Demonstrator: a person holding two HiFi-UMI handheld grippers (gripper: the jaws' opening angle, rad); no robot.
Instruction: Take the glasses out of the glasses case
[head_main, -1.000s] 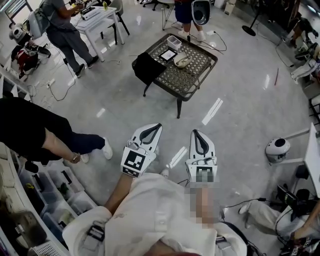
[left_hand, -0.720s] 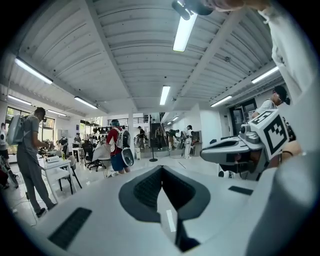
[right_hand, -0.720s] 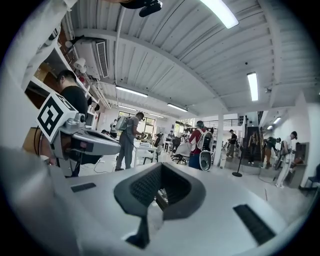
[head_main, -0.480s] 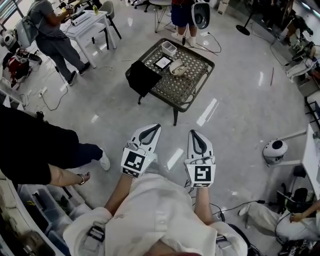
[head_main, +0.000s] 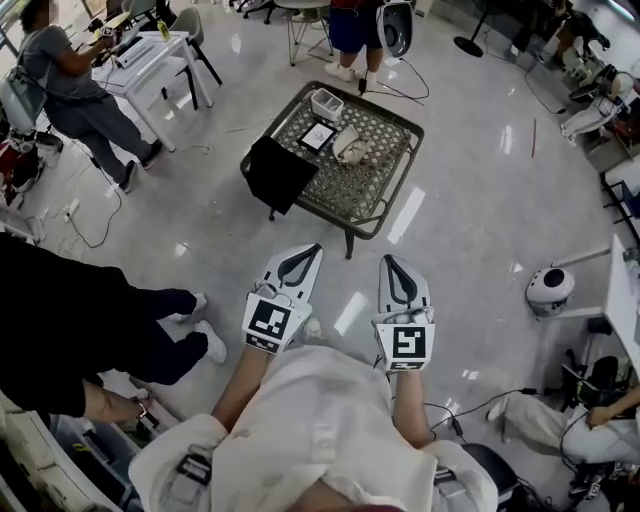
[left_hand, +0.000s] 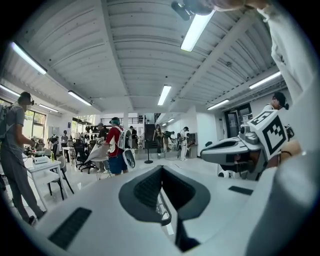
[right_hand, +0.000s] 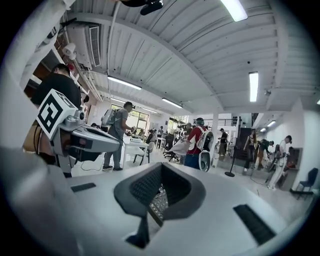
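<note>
Head view: left gripper (head_main: 303, 256) and right gripper (head_main: 391, 268) held side by side in front of chest, both aimed at table (head_main: 372, 190) well ahead across floor. Jaws of both pressed together with nothing between, confirmed in left gripper view and right gripper view. Probably closed for carrying, since nothing is within reach. Case (head_main: 350, 143), pale, lies on far half of table, just right of tablet (head_main: 318, 136); lid state too small to tell. Cloth (head_main: 278, 172) draped over left corner. Step judged: approach, grasp not yet begun.
</note>
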